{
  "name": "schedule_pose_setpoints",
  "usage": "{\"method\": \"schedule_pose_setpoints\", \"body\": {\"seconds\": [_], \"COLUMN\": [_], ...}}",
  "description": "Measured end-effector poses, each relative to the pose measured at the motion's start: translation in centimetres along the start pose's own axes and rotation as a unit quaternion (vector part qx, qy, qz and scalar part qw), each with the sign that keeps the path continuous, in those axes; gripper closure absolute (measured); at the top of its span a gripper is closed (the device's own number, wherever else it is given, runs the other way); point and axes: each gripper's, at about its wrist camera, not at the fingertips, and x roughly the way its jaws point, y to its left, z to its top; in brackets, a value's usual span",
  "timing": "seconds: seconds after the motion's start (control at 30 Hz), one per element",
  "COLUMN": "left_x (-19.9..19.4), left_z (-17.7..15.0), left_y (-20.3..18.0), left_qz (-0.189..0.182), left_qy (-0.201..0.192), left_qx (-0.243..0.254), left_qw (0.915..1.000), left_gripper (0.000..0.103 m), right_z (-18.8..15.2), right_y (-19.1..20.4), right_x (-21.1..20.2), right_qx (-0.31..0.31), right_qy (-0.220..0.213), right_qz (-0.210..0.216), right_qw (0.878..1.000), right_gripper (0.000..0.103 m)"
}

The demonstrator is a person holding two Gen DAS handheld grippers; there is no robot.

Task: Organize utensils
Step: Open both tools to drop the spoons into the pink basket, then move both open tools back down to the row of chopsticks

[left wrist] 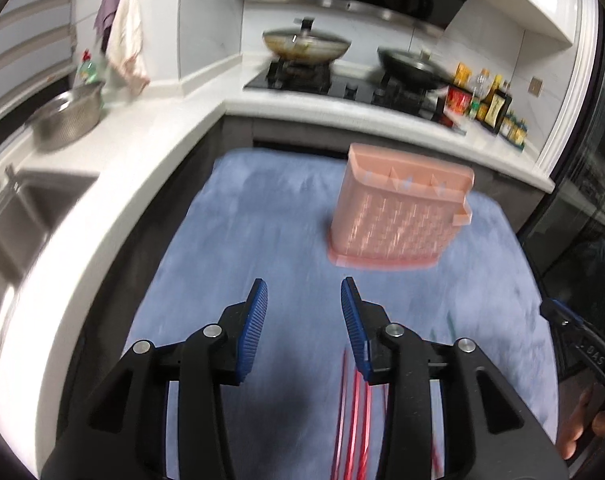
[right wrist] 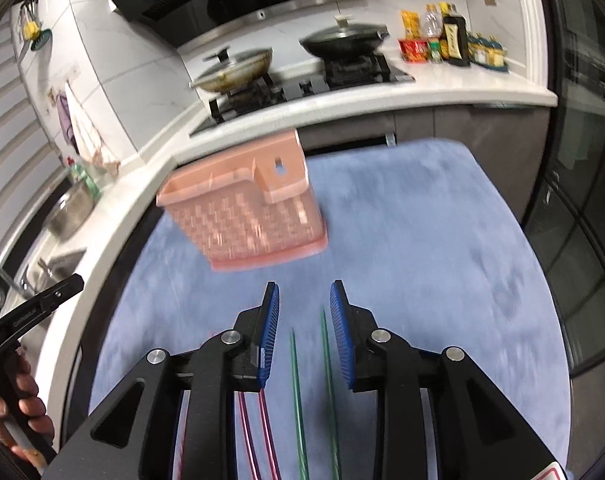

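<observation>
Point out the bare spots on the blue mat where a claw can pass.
Blue mat is bare right of the pink holder, out to its right edge. Crowded: near edge, green chopsticks under the right claw, red chopsticks under the left claw.

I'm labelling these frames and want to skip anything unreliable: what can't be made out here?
- Red chopsticks: left wrist view, motion blur and the left gripper body hide their count and ends.
- Green chopsticks: right wrist view, lower ends cut off by the frame edge beneath the right gripper.
- Pink holder: both views blurred; whether its compartments hold anything is unclear.
- Bottles: labels too small.
</observation>
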Motion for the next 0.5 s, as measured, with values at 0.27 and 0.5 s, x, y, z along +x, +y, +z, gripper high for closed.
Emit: {"method": "schedule_pose_setpoints", "body": {"seconds": [0.27,0.5], "left_x": [-0.5,-0.5], "left_z": [-7.5,-12.4], "left_y": [0.3,-0.2], "left_qz": [0.004,0.005], "left_qy": [0.049,0.079], "left_qx": [-0.004,0.004], "left_qw": [0.9988,0.9968], "left_gripper": [0.066,0.066], "right_z": [-7.9,-13.1], "right_y": [-1.3,-1.3], "right_x": [-1.5,-1.2], "right_qx": [-0.003,-0.01], "right_qy": [0.048,0.081], "right_qz": [-0.033,-0.048], "right_qw": [0.998,0.996], "right_gripper": [0.077,0.077]}}
